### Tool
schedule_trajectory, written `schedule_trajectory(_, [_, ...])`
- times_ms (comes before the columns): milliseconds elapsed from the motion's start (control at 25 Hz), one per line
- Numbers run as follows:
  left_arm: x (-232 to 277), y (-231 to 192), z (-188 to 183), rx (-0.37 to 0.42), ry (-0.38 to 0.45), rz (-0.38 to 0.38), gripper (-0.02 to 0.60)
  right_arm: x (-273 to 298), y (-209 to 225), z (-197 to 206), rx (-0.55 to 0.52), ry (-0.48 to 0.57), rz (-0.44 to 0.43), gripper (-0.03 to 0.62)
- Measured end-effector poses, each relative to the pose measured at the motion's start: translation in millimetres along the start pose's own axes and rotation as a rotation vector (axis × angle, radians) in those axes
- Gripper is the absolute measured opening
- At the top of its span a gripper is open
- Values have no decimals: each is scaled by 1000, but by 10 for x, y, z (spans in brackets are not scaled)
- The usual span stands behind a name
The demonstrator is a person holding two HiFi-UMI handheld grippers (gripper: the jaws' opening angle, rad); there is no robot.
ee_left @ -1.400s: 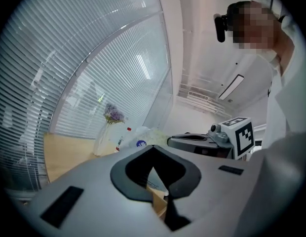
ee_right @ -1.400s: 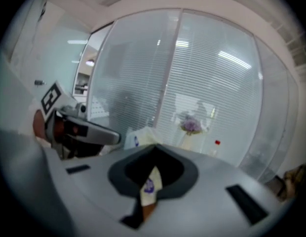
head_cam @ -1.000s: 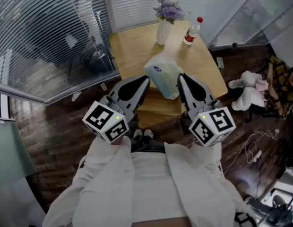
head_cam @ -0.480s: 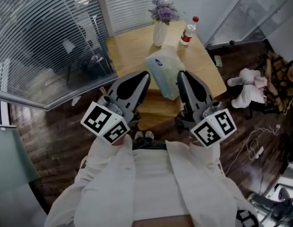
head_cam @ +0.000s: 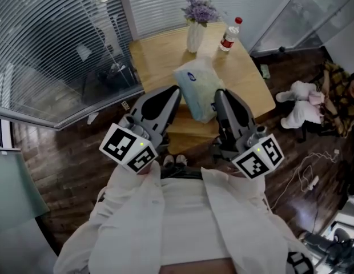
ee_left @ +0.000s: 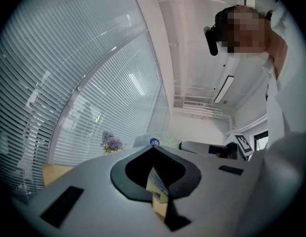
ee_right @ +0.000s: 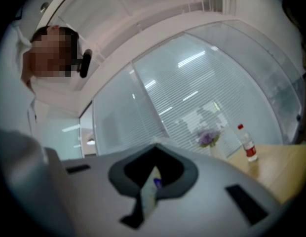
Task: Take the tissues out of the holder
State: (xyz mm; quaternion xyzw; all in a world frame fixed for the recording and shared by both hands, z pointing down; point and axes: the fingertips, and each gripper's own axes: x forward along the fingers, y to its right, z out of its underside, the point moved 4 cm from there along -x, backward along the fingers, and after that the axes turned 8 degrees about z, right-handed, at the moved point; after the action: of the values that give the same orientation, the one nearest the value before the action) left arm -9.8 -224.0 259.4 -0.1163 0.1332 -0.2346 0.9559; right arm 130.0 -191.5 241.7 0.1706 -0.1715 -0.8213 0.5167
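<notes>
A pale green tissue pack (head_cam: pixel 197 91) with a blue logo hangs in the air above the wooden table (head_cam: pixel 160 56), between my two grippers. My left gripper (head_cam: pixel 176 93) is shut on its left edge. The right gripper (head_cam: pixel 217 96) is shut on its right edge. In the left gripper view a sliver of the pack (ee_left: pixel 156 184) shows in the gap of the closed left gripper (ee_left: pixel 159 194), and the pack's top (ee_left: pixel 154 142) rises beyond it. The right gripper view shows the same kind of sliver (ee_right: pixel 151 189) in the right gripper (ee_right: pixel 149 194). No holder is visible.
On the far side of the table stand a white vase of purple flowers (head_cam: pixel 197 23) and a red-capped water bottle (head_cam: pixel 230 35). Glass walls with blinds (head_cam: pixel 57 44) close the back and left. A soft toy (head_cam: pixel 302 104) and cables lie on the dark floor at right.
Both grippers and the tissue pack have stayed almost in place; only the view has swayed slightly.
</notes>
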Motion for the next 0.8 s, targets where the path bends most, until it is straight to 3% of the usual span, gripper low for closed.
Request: schedule_trajectory(800, [73,32,33,-24,4,-4,8,-18,74,59,-22,-37,51,11])
